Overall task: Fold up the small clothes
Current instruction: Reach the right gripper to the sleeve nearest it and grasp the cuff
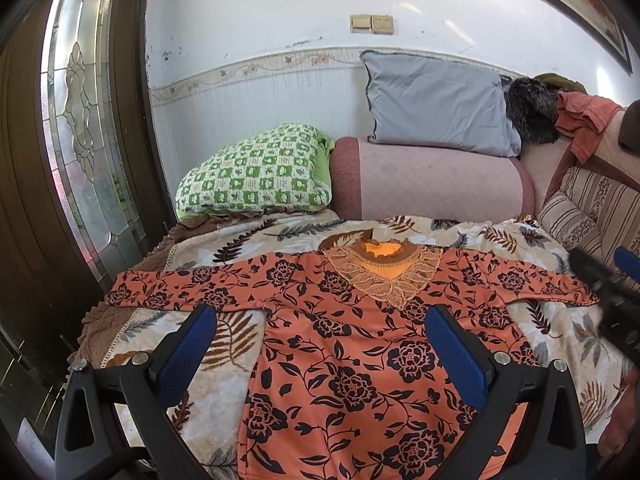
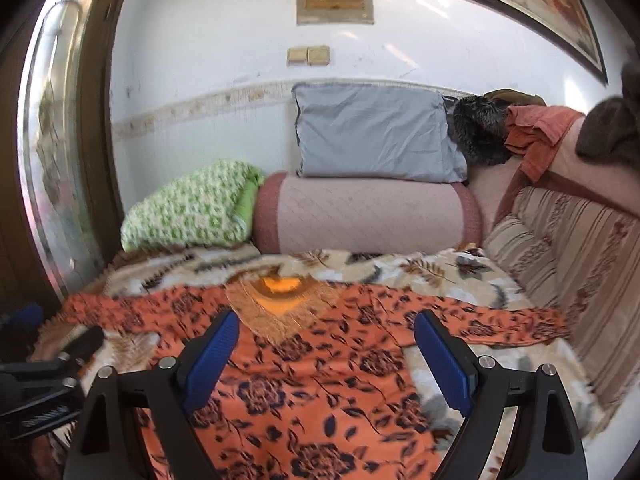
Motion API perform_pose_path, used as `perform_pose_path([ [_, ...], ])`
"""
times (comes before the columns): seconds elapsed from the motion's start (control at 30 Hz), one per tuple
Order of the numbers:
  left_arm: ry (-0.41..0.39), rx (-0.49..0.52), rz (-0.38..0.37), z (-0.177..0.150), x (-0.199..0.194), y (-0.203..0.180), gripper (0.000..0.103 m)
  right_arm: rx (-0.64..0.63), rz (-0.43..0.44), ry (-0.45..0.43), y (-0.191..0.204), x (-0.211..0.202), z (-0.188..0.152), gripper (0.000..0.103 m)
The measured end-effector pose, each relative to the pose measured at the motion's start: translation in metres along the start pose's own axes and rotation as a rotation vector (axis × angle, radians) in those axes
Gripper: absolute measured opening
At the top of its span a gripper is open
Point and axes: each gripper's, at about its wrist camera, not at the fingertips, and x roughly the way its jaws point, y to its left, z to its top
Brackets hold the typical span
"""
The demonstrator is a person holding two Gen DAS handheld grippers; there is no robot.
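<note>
Our left gripper and right gripper gape wide, empty, above the orange black-flowered blouse. We should pinch each spread sleeve near its cuff and fold it inward.

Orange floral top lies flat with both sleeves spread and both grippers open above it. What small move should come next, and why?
Probably lower the left gripper onto the left sleeve to fold it inward: the orange floral top lies flat and unfolded on the leaf-print blanket, and the jaws are open, holding nothing.
</note>
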Motion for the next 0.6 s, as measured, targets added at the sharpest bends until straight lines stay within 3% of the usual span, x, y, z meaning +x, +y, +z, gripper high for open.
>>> perform_pose_path([
  [0.1,0.023,0.003,-0.003,-0.002,0.022,-0.004,0.103,0.062,0.033,-0.011,-0.021,0.012,-0.003,0.103],
  [0.17,0.036,0.005,-0.008,-0.003,0.038,-0.01,0.103,0.121,0.047,0.003,-0.045,0.025,-0.006,0.103],
  [0.33,0.074,-0.027,-0.025,-0.003,0.097,-0.031,0.103,0.274,-0.03,0.073,-0.143,0.063,-0.016,0.103],
  [0.47,0.133,-0.051,-0.05,-0.004,0.15,-0.05,0.103,0.536,-0.02,0.113,-0.256,0.091,-0.039,0.103],
  [0.6,0.156,-0.033,-0.02,-0.015,0.192,-0.066,0.103,0.988,-0.021,0.142,-0.384,0.12,-0.093,0.102],
])
